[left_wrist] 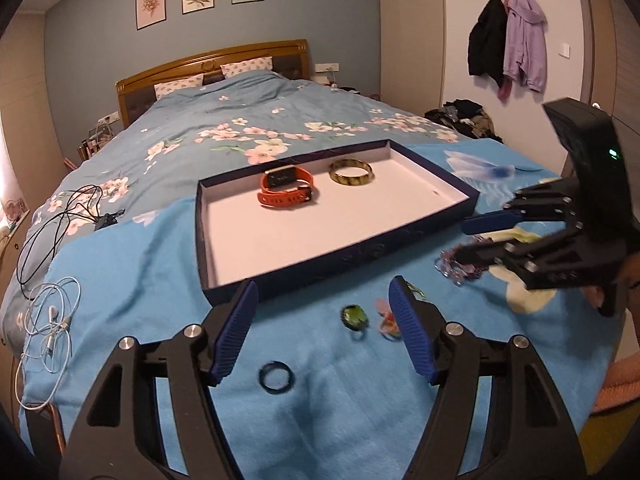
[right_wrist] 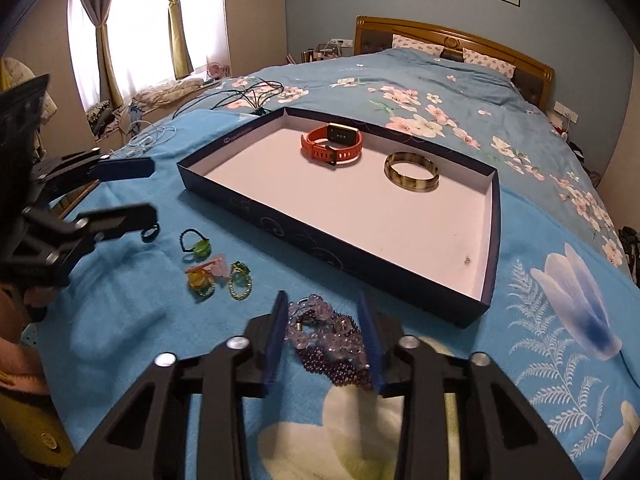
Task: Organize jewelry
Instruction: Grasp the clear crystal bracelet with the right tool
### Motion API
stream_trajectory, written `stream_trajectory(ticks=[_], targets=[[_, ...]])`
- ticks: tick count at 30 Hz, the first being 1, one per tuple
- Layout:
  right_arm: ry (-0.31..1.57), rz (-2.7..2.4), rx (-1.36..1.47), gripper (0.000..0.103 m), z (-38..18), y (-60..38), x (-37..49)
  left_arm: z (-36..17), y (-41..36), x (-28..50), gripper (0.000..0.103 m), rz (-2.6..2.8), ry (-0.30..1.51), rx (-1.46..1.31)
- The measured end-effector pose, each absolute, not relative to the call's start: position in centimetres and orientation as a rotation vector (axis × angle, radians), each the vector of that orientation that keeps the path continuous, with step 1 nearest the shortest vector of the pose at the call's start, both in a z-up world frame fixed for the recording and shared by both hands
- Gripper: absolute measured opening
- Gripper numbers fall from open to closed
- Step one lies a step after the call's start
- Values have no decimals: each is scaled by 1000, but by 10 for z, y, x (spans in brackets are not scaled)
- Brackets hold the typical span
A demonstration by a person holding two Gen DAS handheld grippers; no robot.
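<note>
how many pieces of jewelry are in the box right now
2. The orange watch lies near the far wall of the box, and the gold bangle sits just beside it. The rest lie outside on the blanket.

Daylight glares through the curtained white window [right_wrist: 132, 28] at far left in the right wrist view, blown out to plain white, while the room itself is dim and bluish. Both fisheye views bend the walls and darken at the corners. In the left wrist view the small green-stoned ring [left_wrist: 354, 316] is motion-blurred.
</note>
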State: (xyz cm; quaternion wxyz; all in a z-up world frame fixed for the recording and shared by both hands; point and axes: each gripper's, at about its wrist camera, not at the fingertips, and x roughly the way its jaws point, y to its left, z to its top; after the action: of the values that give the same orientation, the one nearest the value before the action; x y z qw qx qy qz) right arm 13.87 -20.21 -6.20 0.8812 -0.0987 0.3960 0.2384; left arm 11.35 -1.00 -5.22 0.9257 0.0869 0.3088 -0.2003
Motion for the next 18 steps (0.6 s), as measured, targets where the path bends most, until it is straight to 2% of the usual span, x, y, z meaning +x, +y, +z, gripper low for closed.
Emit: stream_trajectory(ticks=[6,14,17,18], targets=[[854,502,-197,8,-70,-205,140,-59,-17,107,68,-447,653,181],[799,504,-139,8,-52,-214,134,-64,-28,108,66,-512,678,193],[766,508,-115,8,-41,-219,127,-66,-33,109,60,-535,694,205],[751,512,-103,8,-35,-221,124,-67,-34,110,55,-543,702,205]])
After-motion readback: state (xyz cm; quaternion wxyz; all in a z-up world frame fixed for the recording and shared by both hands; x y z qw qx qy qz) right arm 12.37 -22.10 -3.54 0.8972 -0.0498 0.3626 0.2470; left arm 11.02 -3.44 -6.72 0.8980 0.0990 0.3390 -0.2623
